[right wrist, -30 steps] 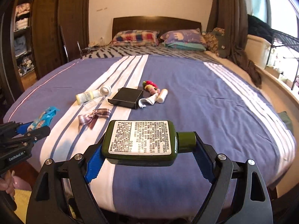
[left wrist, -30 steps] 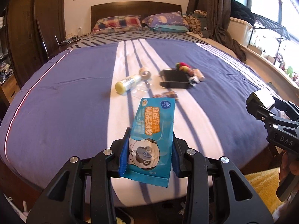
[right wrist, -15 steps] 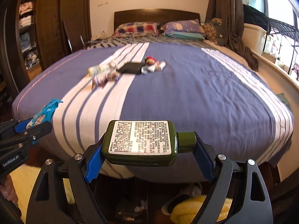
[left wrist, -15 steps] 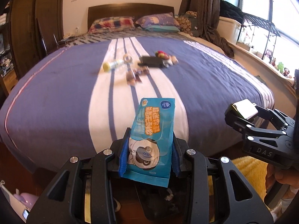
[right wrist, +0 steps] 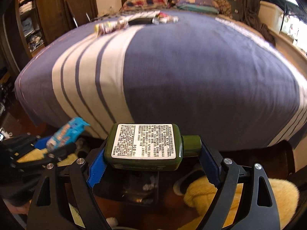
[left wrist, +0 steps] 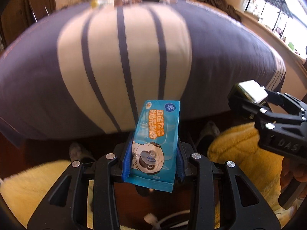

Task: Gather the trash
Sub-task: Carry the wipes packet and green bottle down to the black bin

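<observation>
My left gripper (left wrist: 152, 158) is shut on a blue wet-wipe packet (left wrist: 155, 140), held upright below the foot of the bed. My right gripper (right wrist: 151, 163) is shut on a dark green bottle (right wrist: 144, 146) with a white label, lying crosswise between the blue pads. The right gripper shows at the right of the left wrist view (left wrist: 268, 115). The left gripper with the blue packet (right wrist: 65, 134) shows at the left of the right wrist view. Several more small items (right wrist: 134, 21) lie far up on the bed.
The bed with its purple and white striped cover (right wrist: 191, 67) fills the view ahead. A dark bin-like opening (right wrist: 140, 187) lies on the floor under the grippers. Yellow fluffy slippers (right wrist: 239, 197) and shoes lie beside it. Wooden shelves (right wrist: 28, 19) stand on the left.
Both grippers have pulled back from the bed and dropped low toward the floor, each still holding its item. The bed edge now sits above them.
</observation>
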`<state>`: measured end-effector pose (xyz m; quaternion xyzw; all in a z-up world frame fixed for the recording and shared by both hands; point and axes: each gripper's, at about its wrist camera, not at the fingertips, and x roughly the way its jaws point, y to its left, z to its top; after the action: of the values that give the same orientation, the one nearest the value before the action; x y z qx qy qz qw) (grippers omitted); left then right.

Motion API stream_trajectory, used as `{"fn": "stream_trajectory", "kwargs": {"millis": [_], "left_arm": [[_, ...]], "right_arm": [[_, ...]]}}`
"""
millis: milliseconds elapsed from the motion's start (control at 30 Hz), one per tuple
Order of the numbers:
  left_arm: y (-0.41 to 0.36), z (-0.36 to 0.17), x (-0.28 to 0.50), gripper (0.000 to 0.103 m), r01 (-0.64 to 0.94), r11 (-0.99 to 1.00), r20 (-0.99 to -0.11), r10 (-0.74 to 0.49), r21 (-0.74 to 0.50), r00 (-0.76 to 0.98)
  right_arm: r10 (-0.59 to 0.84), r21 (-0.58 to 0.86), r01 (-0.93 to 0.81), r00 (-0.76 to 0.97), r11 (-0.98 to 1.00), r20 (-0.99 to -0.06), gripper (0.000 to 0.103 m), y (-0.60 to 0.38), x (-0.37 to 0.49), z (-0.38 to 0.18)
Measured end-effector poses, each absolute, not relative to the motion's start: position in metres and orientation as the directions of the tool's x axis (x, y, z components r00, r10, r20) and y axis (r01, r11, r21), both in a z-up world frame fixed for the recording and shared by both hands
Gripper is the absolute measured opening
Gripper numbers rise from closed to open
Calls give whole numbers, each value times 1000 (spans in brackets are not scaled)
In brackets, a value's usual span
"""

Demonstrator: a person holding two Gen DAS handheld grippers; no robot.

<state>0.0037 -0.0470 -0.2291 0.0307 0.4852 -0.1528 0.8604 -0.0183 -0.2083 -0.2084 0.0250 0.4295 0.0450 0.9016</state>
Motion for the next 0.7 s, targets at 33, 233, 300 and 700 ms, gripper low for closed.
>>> {"fn": "stream_trajectory", "kwargs": {"millis": [33, 233, 300, 700], "left_arm": [[-47, -239, 5, 36, 292, 950, -856, -238, -108, 459], [-49, -287, 11, 36, 282, 949, -907, -238, -140, 348], [-49, -297, 14, 36, 281, 948, -916, -240, -150, 321], [-48, -328, 22, 37, 277, 944, -938, -248, -179, 242]], "right_arm": [[109, 93, -58, 612, 994, -783, 85, -208, -17, -216], [159, 145, -67, 524, 987, -837, 85, -202, -6, -259], [176, 163, -69, 495, 984, -851, 85, -199, -1, -273], [181, 163, -80, 387, 983, -904, 85, -186, 20, -310]]}}
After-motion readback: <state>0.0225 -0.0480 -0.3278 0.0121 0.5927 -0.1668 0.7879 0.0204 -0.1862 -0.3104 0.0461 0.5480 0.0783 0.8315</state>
